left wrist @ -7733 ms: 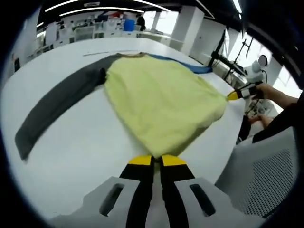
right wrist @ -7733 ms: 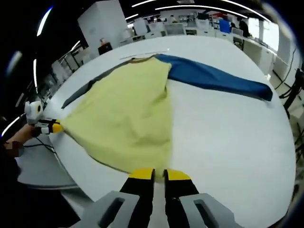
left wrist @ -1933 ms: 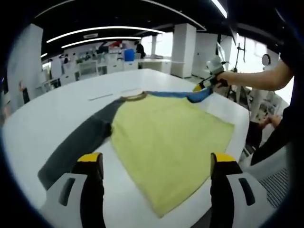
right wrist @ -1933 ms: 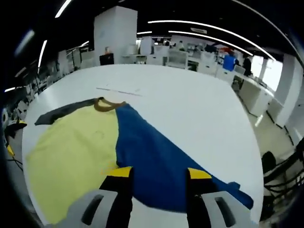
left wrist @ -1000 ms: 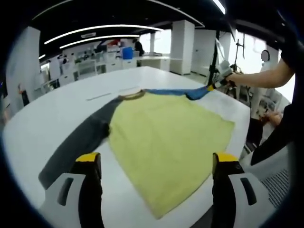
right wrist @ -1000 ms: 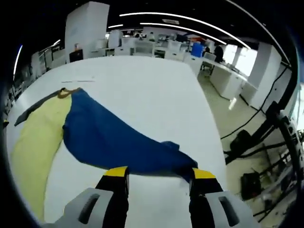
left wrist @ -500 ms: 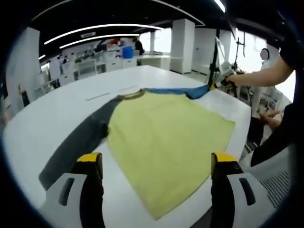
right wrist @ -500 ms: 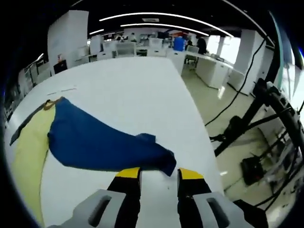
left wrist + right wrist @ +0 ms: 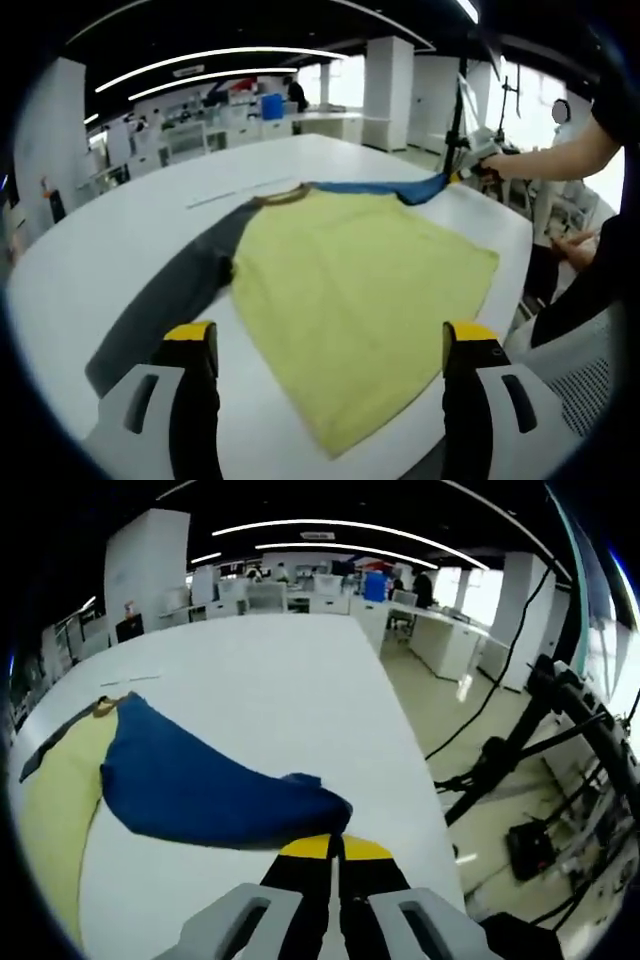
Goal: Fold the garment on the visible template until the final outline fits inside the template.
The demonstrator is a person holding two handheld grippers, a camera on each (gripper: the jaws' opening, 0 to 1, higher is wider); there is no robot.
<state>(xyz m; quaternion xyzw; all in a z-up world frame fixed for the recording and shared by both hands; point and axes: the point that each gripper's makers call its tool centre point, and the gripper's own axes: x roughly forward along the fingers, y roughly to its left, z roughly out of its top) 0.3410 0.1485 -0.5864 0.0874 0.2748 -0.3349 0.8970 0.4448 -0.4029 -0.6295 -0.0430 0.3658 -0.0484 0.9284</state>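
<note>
1. Since 0.5 s ago, my right gripper [image 9: 335, 846] has clamped shut on the blue sleeve [image 9: 200, 785] end.
2. My left gripper [image 9: 330, 335] hangs spread wide, grasping nothing.
3. Yellow-bodied garment [image 9: 350, 290] lies flat on the white worktop [image 9: 110, 250], grey sleeve [image 9: 165, 305] outstretched.

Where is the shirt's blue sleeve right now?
The blue sleeve lies bunched on the white table in the right gripper view, its cuff end at the shut right gripper, beside the yellow shirt body.

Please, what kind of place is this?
Probably an open-plan office or lab: a big white table holding a shirt, rows of desks behind, strip lights overhead.
</note>
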